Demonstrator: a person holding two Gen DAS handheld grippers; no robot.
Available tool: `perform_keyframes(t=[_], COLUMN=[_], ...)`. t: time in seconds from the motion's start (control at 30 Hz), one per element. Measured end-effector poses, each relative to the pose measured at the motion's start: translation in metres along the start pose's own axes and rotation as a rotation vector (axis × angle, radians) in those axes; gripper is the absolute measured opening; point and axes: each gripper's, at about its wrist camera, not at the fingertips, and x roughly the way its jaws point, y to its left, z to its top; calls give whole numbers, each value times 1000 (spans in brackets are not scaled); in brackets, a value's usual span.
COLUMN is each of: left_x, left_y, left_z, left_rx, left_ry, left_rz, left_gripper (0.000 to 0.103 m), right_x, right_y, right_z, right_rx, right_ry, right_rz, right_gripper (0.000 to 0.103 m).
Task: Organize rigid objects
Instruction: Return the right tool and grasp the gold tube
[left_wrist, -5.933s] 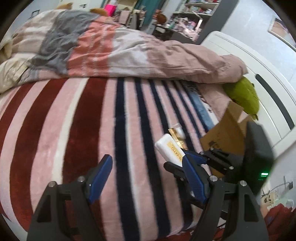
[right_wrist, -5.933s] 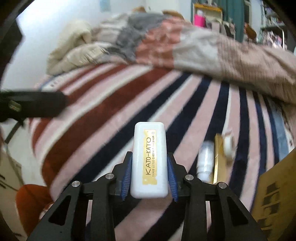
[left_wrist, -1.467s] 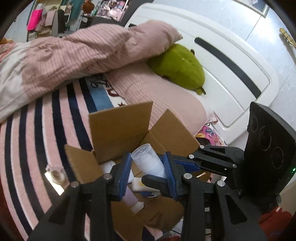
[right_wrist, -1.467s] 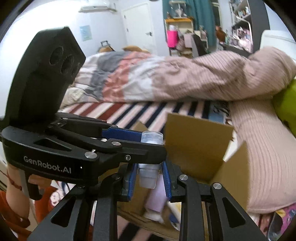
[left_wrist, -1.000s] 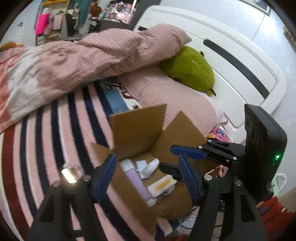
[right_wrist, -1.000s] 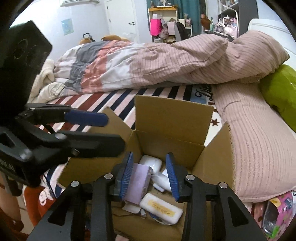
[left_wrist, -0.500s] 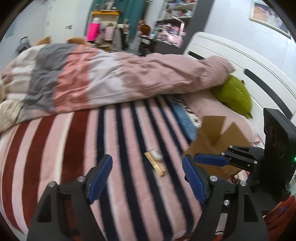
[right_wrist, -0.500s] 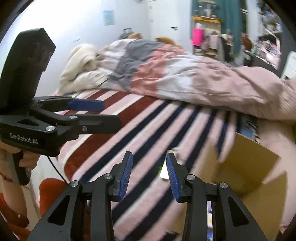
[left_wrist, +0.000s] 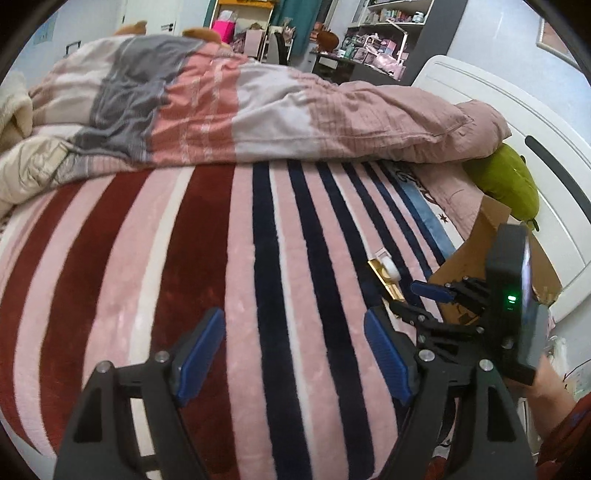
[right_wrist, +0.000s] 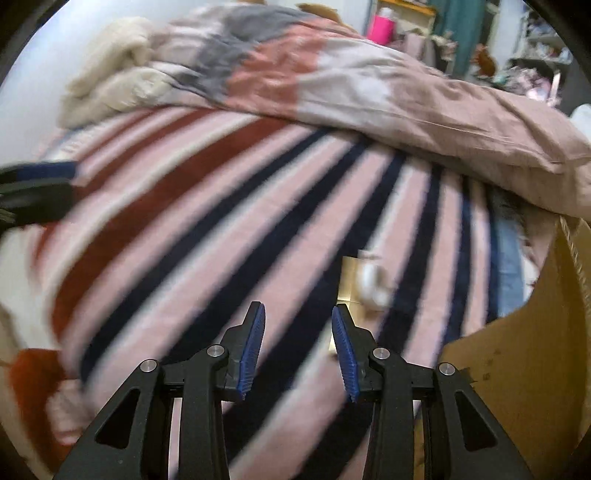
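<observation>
Striped bed blanket (left_wrist: 207, 236) showing only gold packet with small white jar (left_wrist: 388, 275) waiting beside cardboard box (right_wrist: 524, 354). Left tool (left_wrist: 295, 354) gaping, empty; right tool (right_wrist: 297, 347) narrower, nothing between jaws, hovering just short of packet.

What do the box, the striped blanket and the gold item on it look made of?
Box: plain brown corrugated cardboard, matte; fluting shows along the flap's cut edge.
Striped blanket: soft fleece or plush, judging by its fuzzy nap and faint sheen.
Gold item: flat and shiny, probably foil-faced card or metallic plastic; a small white piece, likely plastic, lies on it. Too small and blurred to be sure.
</observation>
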Motion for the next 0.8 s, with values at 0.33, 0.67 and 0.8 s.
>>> perform_keyframes(t=[0.33,0.67,0.8], left_x=[20,15,13], left_y=[17,12,13], left_z=[0,-7,-9], left_rx=[-23,-21,-24], left_ry=[35,53,61], left_rz=[-5,17,29], left_gripper=[75,75,75], right_x=[45,21,26], right_y=[-21,29,32], right_z=[-5,-18,-15], right_rx=[91,16,25], right_ry=[53,77,76], right_rz=[-20,304,300], right_gripper=[14,14,14])
